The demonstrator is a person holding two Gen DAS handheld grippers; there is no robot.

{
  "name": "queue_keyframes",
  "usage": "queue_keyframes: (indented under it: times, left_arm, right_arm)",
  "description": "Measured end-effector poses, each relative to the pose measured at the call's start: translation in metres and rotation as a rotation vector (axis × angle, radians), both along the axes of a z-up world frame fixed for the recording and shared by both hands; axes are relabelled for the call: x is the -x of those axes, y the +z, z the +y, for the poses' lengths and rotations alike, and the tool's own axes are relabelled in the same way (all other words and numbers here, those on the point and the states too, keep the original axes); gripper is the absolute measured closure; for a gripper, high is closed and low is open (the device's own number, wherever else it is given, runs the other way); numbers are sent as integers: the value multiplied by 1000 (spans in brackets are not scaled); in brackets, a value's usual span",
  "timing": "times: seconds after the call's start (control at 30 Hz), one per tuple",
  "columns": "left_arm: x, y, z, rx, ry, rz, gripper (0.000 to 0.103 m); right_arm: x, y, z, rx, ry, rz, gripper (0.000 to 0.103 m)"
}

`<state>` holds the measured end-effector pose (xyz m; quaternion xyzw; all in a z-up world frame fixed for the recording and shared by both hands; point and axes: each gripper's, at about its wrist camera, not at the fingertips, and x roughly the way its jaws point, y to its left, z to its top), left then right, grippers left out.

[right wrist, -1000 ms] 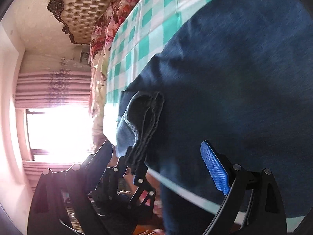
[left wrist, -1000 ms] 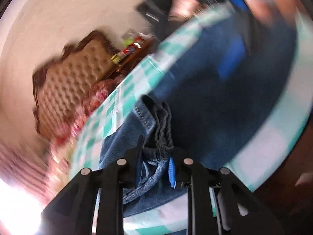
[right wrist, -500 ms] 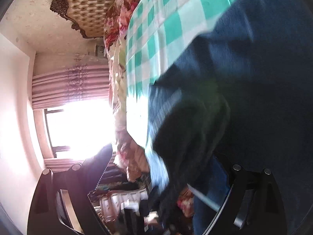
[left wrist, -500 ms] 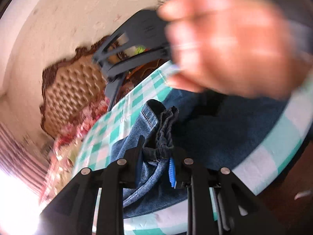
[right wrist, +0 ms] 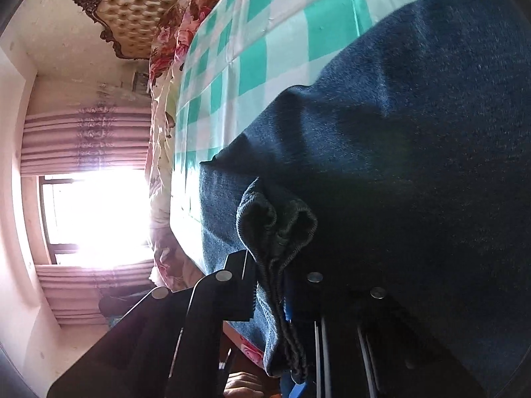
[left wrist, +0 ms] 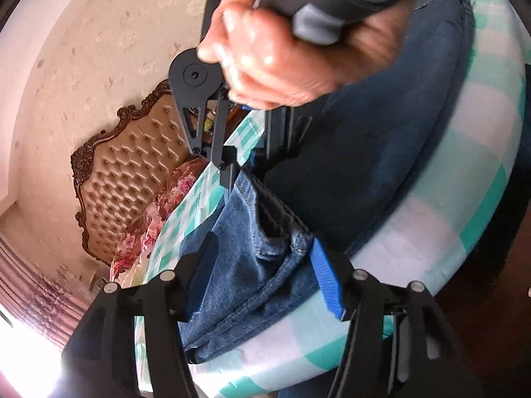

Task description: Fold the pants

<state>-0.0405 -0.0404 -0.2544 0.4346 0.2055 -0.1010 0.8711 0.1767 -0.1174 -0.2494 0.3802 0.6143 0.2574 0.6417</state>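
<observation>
Checked cloth [left wrist: 471, 199] under denim pants [right wrist: 415, 132]; right claw [right wrist: 272, 295] pinching ribbed hem, left claw [left wrist: 262, 282] just spread.

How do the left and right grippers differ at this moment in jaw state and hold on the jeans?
The left gripper stands open, having just widened, denim loose between its pads; the right gripper has just closed and pinches a bunched hem. Both work the same edge of the jeans on the checked tablecloth.

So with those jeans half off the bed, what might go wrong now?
The left tongs have just been opening, their pads off the jeans, so that bunched edge may slump off the checked sheet. The right tongs have just been closing on a thin gathered edge, which might slip out.
</observation>
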Motion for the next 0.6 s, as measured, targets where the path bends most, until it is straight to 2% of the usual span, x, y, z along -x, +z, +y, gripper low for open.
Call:
queue_keyframes:
  times: [0.17,0.23,0.27,0.4,0.47,0.53,0.6]
  left_arm:
    - [-10,-3,-1,-34,-14,5,46]
    - [-14,-5,-1,-14,-16,48,64]
    - [-16,-6,0,-1,-4,67,82]
    - [-17,11,2,95,22,75,85]
    - [-14,25,-4,92,18,39,86]
    - [-11,41,-16,101,2,11,87]
    - [-9,52,-35,142,-39,11,87]
  right_arm:
    - [-5,2,1,-38,-18,32,89]
    - [-6,6,1,-47,-18,30,89]
    - [-7,9,0,-51,-17,24,89]
    - [-8,14,-3,-55,-9,13,89]
    - [-11,22,-10,-44,-12,1,89]
    - [-10,37,-23,-34,-9,-42,89]
    - [-3,56,-45,1,-10,-102,89]
